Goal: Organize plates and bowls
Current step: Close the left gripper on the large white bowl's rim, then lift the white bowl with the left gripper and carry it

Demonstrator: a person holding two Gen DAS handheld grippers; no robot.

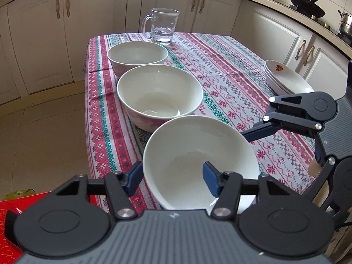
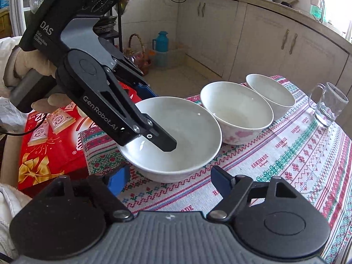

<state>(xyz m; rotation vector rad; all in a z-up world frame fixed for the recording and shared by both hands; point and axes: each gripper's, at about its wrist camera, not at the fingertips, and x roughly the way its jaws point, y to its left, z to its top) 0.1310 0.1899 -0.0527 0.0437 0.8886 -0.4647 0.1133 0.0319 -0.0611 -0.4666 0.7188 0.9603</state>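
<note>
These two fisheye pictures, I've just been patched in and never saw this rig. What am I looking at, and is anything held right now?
No robot arm here: a person holds a pair of hand-held tongs in each hand, each with a camera looking along its fingers.

The left wrist view shows the left tongs straddling the near wall of the nearest bowl, one finger inside, one outside. Whether they are squeezing it I cannot tell. The right tongs enter from the right.

The right wrist view shows the right tongs open and empty in front of that bowl.

On the patterned tablecloth: three white bowls in a row, namely the nearest, the middle bowl and the far bowl, then a glass mug, and stacked plates at the right edge.
</note>
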